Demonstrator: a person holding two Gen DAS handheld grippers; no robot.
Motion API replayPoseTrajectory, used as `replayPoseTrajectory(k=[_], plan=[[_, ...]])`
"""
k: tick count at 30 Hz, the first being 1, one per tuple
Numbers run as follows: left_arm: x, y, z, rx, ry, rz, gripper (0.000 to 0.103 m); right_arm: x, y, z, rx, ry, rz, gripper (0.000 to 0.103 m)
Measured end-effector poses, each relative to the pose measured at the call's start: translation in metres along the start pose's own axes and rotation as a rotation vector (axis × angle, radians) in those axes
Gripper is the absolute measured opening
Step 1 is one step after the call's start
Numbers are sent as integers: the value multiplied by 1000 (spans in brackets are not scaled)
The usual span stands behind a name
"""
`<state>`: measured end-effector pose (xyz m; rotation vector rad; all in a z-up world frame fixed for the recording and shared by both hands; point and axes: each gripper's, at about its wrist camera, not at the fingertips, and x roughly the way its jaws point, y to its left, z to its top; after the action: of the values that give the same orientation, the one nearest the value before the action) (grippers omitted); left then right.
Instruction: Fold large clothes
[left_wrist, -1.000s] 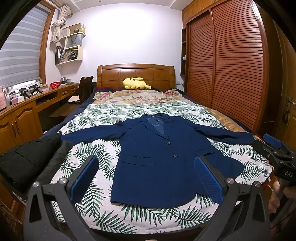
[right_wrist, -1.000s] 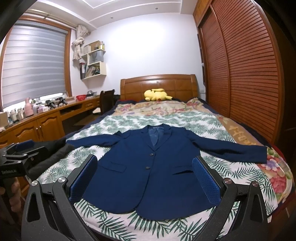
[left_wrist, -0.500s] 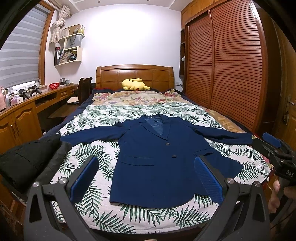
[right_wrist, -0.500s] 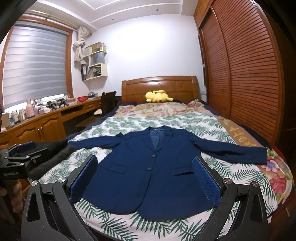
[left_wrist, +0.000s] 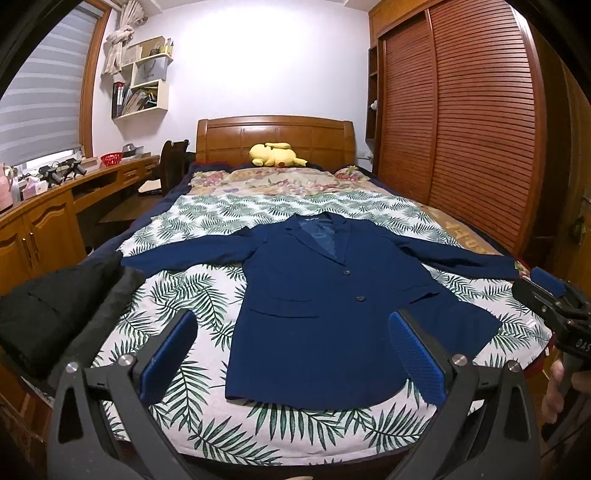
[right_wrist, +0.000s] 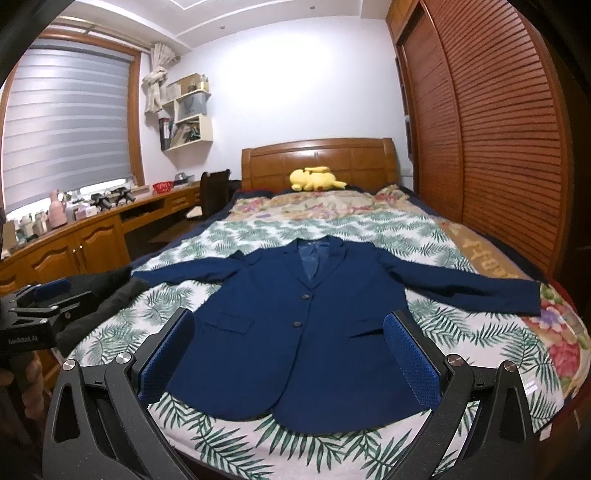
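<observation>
Two hand-held grippers hang spread and empty over the bed's foot. Left hand-held gripper (left_wrist: 291, 354) faces the navy blazer (left_wrist: 325, 295), which lies face up, sleeves outstretched, on the palm-leaf bedspread (left_wrist: 184, 295). Its cloth looks soft but weighty, with stiffer lapels; I would pinch cuffs or shoulder seams. Right hand-held gripper (right_wrist: 288, 354) hovers likewise.

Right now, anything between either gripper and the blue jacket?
Nothing visible. The blue jacket lies flat on the bed, beyond the open left gripper and right gripper. The black garment sits off to the left.
</observation>
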<state>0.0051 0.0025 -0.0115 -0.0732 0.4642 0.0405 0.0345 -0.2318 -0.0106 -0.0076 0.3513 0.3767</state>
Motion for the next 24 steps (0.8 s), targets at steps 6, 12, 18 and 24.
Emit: replayPoseTrajectory(k=[6, 12, 18, 24], plan=[[17, 11, -12, -10, 29, 8, 103, 20, -4, -13, 10, 33, 7, 103], [40, 21, -18, -1, 48, 35, 103, 50, 0, -24, -11, 67, 30, 103], [74, 46, -16, -20, 77, 80, 103, 96, 12, -30, -40, 99, 86, 103], [102, 67, -16, -27, 101, 114, 103, 134, 26, -27, -79, 106, 140, 103]])
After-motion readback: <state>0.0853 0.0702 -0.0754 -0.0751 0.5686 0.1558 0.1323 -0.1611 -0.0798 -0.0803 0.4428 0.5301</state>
